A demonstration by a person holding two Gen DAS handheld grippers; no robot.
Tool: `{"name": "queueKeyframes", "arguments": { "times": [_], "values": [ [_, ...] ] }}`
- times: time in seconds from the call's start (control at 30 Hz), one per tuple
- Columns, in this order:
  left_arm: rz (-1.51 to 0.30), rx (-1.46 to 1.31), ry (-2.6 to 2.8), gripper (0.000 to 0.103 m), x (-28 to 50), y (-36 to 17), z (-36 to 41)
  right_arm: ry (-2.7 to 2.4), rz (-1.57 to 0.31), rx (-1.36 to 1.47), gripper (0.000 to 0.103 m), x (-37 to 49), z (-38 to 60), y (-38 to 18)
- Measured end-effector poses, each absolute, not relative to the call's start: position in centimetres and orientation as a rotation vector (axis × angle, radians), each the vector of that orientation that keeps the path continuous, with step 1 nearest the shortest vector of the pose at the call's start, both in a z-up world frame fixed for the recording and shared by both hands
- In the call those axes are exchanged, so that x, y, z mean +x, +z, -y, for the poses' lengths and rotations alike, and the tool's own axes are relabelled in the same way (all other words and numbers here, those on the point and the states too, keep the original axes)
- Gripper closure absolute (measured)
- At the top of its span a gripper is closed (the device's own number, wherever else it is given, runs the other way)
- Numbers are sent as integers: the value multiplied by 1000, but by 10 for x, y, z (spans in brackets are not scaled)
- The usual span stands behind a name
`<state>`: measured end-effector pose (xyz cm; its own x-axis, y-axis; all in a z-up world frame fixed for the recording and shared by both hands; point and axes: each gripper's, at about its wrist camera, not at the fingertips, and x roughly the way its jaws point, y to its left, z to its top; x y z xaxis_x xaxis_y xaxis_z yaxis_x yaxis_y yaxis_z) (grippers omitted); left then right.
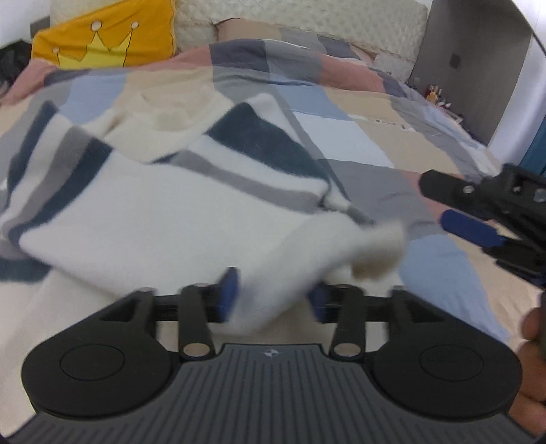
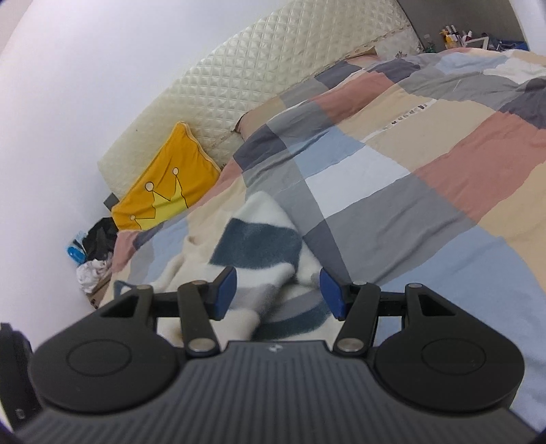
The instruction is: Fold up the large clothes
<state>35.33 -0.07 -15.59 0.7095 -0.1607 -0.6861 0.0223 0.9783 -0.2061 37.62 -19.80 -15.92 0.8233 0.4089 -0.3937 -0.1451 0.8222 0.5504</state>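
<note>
A cream sweater (image 1: 163, 218) with dark teal and grey stripes lies on the checked bedspread (image 1: 361, 143). In the left wrist view my left gripper (image 1: 273, 297) has its blue pads wide apart with a fold of the sweater hanging between them; the picture is blurred. My right gripper (image 1: 454, 211) shows at the right edge of that view, off the sweater. In the right wrist view my right gripper (image 2: 278, 293) is open just above the sweater's striped edge (image 2: 252, 246), holding nothing.
A yellow crown cushion (image 1: 102, 37) leans on the quilted headboard (image 1: 300, 17); it also shows in the right wrist view (image 2: 167, 184). Clothes and a blue object (image 2: 88, 249) lie on the floor by the wall. Small bottles (image 2: 457, 34) stand beyond the bed.
</note>
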Motion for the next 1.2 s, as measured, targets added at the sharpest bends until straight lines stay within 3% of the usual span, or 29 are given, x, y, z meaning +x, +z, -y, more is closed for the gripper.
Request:
{"name": "queueKeyframes", "arguments": {
  "times": [0.03,0.07,0.37,0.57,0.93,1.03,1.2],
  "values": [
    [-791,-204,-116,27,349,-154,-1,311,-527,532,45,376,199,-160],
    [-802,-214,-135,26,346,-150,-3,312,-528,535,45,375,200,-160],
    [-776,-211,-72,23,280,-136,-39,321,-576,554,45,376,198,-167],
    [-724,-249,-9,23,244,-143,-74,336,-704,590,45,381,192,-186],
    [-702,-425,48,23,241,-168,-134,344,-811,521,47,381,163,-206],
    [-696,-461,61,23,243,-168,-145,332,-814,495,52,382,158,-208],
    [-689,-464,75,23,243,-168,-149,314,-745,427,83,374,149,-198]
  ]
}}
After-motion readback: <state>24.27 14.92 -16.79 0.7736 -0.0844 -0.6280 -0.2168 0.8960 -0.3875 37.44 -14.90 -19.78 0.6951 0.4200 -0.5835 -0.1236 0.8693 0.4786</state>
